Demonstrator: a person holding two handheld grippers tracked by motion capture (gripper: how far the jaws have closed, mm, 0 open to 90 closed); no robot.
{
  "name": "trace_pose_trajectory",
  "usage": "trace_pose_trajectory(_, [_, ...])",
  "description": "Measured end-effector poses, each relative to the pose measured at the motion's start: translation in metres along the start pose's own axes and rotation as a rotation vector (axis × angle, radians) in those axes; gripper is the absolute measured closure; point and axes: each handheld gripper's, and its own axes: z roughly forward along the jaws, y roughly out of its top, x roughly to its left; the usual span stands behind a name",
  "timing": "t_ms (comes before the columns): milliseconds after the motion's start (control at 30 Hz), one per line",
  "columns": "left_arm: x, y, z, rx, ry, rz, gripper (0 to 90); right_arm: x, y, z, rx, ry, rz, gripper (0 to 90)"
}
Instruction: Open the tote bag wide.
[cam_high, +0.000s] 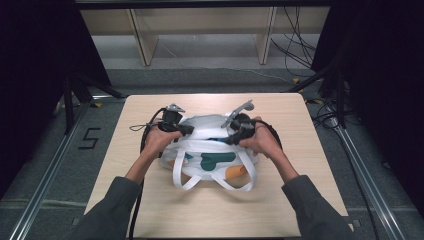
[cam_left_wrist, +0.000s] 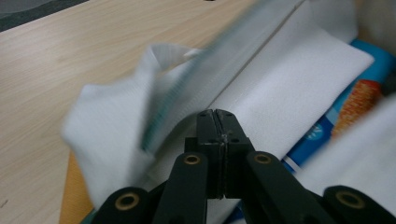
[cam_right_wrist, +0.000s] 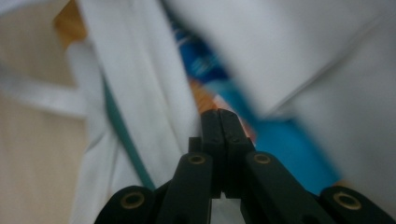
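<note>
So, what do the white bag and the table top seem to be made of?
White bag: probably woven cloth, matte; it folds softly, and a fine weave shows in the left gripper view.
Table top: looks like light wood or wood-look laminate, smooth, with faint grain lines; which one is unclear.

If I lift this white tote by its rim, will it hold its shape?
Probably not. The white tote bag lies slumped and creased, its straps limp on the table, so it looks floppy. The blue packet inside may slide as the cloth sags.
</note>
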Motion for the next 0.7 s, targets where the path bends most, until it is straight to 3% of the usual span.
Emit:
trace_pose_trajectory(100, [0.004,0.000,0.004,0.005,0.003,-0.028,89.2,0.027,-0.027,0.016,0.065,0.056,-0.050,90.0])
trace_pose_trajectory(133, [0.004,0.001,0.005,0.009,0.004,-0.031,89.2,0.034,-0.036,0.023,0.059,0.051,-0.079,90.0])
trace_pose_trajectory(200, [0.003,0.002,0.005,0.007,0.008,-0.026,89.2,0.042,-0.050,0.028,0.042,0.051,-0.041,90.0])
trace_pose_trajectory(267, [-0.001,0.003,0.002,0.007,0.025,0.004,89.1,0.039,-0.055,0.028,-0.003,0.060,-0.056,90.0])
trace_pose_trajectory(333, [-0.006,0.002,-0.004,-0.017,0.028,0.022,88.1,0.038,-0.051,0.020,-0.031,0.043,-0.034,90.0])
trace_pose_trajectory(400, [-0.013,-0.001,-0.011,-0.042,-0.001,0.039,88.0,0.037,-0.044,0.009,-0.093,0.009,-0.054,90.0])
trace_pose_trajectory(433, [-0.017,-0.003,-0.014,-0.048,-0.010,0.054,88.0,0.035,-0.038,0.005,-0.154,-0.013,-0.080,90.0])
trace_pose_trajectory(500, [-0.025,-0.008,-0.016,-0.041,-0.038,0.073,87.5,0.032,-0.026,-0.005,-0.210,-0.040,-0.075,90.0])
trace_pose_trajectory(600, [-0.035,-0.020,-0.014,-0.006,-0.076,0.113,86.9,0.023,-0.004,-0.008,-0.215,-0.103,-0.076,90.0])
trace_pose_trajectory(700, [-0.043,-0.037,-0.015,0.020,-0.110,0.130,86.8,0.009,0.015,0.007,-0.187,-0.163,-0.075,90.0])
